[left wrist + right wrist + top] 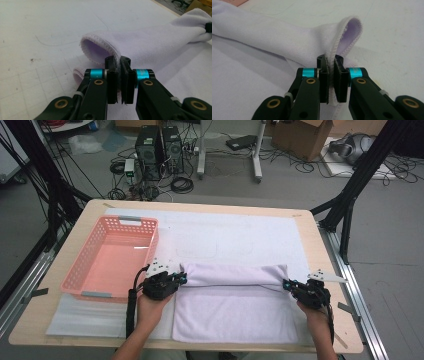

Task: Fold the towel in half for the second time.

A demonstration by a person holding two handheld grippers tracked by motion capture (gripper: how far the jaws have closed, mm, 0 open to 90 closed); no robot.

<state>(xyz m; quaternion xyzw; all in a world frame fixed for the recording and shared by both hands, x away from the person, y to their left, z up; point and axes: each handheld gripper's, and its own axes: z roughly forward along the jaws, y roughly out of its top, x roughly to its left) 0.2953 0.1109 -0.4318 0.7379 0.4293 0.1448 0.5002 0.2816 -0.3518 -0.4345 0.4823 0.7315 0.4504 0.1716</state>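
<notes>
I had my left gripper [183, 279] clamped on the left end of the towel [235, 310], and my right gripper [287, 284] clamped on its right end. In the left gripper view my left gripper [119, 82] had its jaws squeezed nearly together, with just the hemmed edge of the towel [155, 42] pinched between them. The fabric curled up in an open loop just beyond the jaws. In the right gripper view my right gripper [331, 82] was the same: jaws drawn in tight on the stitched hem, the towel [262, 32] rising in a small arch past them.

The towel lay on the white mat [225, 232] that covered the table [320, 250], on the near half, towards me. Its far edge was doubled over towards me into a long roll stretched between my two grippers, and the flat part spread from there to the table's near edge.

The pink basket [80, 270] stood on the left side of the table, just beside my left gripper. It was upright, with slotted walls and a grey handle at each end. I saw nothing lying in it; its floor was bare. The towel was wholly outside it, to its right.
</notes>
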